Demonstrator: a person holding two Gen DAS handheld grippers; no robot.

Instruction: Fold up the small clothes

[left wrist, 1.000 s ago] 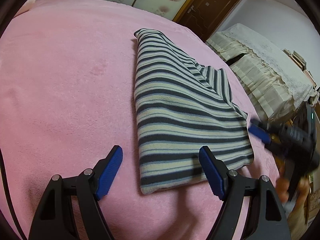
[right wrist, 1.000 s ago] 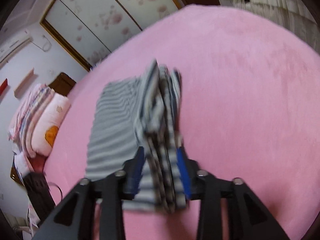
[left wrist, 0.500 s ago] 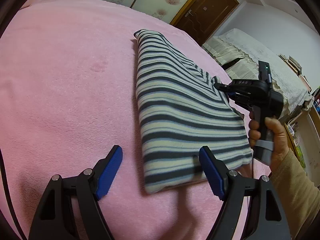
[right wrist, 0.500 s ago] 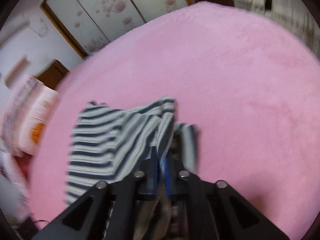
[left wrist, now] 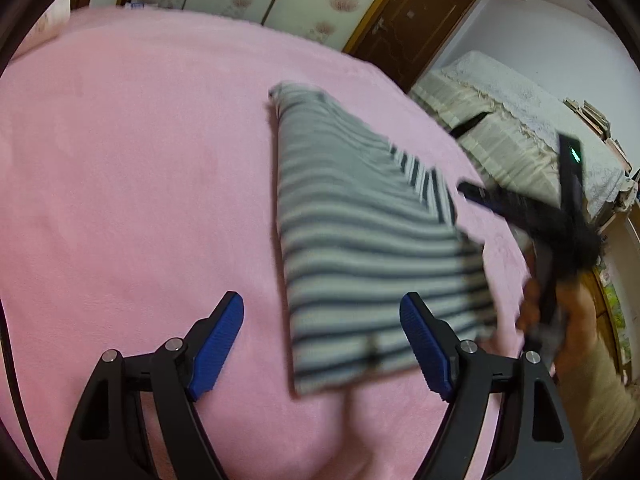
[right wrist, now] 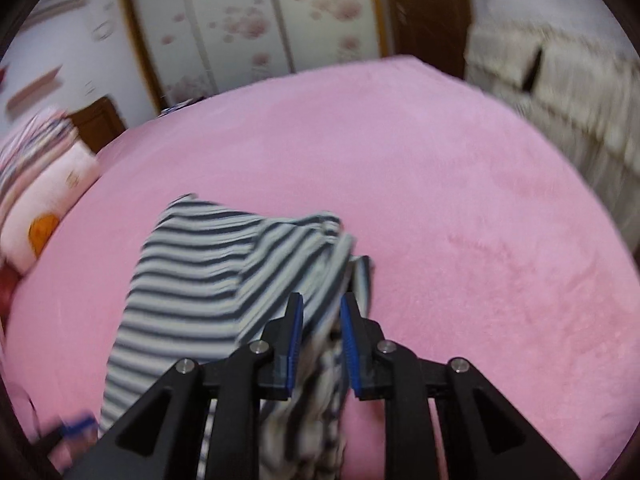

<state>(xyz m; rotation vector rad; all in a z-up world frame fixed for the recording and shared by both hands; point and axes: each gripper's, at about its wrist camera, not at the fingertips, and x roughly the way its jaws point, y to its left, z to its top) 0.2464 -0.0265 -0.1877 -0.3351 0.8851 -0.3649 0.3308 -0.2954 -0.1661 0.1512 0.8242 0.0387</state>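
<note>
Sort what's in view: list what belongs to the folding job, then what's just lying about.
Belongs to the job:
striped garment
right tool, gripping a fold of it
left tool, open
pink blanket under the garment

Just lying about:
stacked bedding
lace-covered furniture
brown door

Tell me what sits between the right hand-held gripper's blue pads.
Right wrist view: bunched fabric of the striped grey-and-white garment fills the right hand-held gripper.

Black-framed left gripper [left wrist: 322, 340] (2 ribbed blue pads, silver screws); bare hand [left wrist: 560, 312], tan sleeve [left wrist: 600, 396].
</note>
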